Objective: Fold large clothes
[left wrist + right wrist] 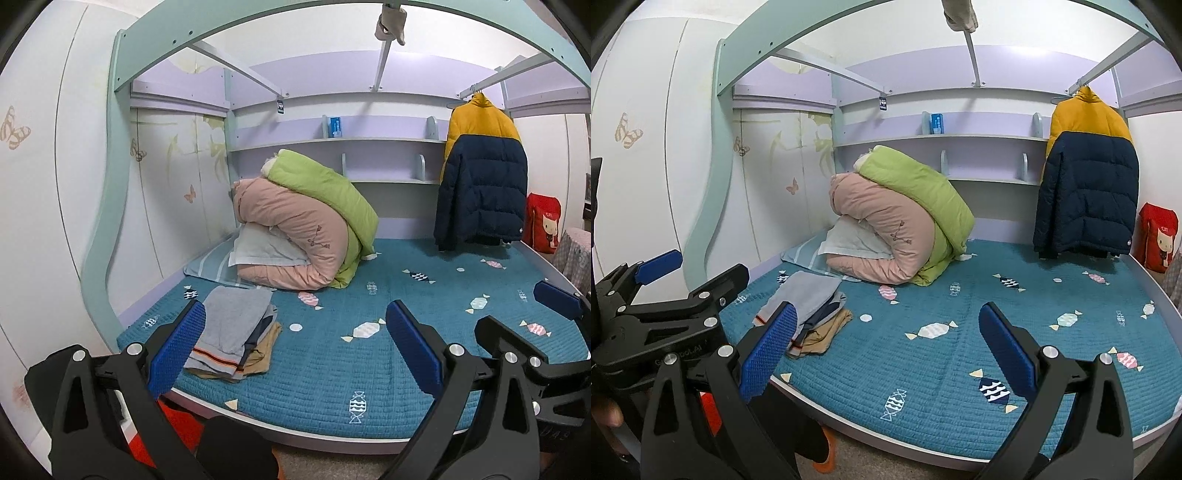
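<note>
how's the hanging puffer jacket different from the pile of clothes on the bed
The puffer jacket hangs unfolded from a rail at the bed's far right; the clothes pile lies folded and stacked flat at the near left. The jacket is one thick quilted garment in yellow and navy; the pile is several thin pieces, grey on top, tan beneath. Neither is touched by the left gripper or right gripper, both open.

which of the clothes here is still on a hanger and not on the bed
The yellow and navy puffer jacket hangs from the rail at the right. The other clothes are a folded stack lying on the blue bedspread at the left.
</note>
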The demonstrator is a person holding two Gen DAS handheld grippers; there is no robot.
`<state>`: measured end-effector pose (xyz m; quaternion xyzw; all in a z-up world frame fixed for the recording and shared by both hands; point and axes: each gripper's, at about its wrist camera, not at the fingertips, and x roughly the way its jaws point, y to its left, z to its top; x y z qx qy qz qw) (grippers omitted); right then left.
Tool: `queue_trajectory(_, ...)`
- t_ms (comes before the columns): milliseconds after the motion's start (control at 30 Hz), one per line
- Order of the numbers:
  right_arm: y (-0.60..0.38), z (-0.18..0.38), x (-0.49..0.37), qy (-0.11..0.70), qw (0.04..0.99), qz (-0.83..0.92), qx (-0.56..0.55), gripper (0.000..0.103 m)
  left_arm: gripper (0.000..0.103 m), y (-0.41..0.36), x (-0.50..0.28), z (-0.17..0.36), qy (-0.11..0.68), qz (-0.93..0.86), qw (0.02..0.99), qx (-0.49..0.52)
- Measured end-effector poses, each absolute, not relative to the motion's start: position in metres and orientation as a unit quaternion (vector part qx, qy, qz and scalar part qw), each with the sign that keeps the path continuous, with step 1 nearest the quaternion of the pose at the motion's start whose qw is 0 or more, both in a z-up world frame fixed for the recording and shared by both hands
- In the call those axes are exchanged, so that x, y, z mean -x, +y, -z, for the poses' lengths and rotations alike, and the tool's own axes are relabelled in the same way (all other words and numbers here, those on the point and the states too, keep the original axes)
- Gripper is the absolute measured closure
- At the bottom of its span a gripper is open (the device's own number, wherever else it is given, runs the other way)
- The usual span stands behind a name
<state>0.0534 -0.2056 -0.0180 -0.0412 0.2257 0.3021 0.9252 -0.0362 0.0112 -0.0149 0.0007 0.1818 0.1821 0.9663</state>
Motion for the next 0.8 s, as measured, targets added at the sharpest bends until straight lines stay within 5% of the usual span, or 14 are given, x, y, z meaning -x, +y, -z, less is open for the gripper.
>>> queue_trajectory(800, -0.199, 0.018, -0.059, 0.224, 0.927, -0.297, 0.040, 0.008, 0.005, 0.021, 0.026, 0.016, 0.183, -0.178, 0.967, 0.004)
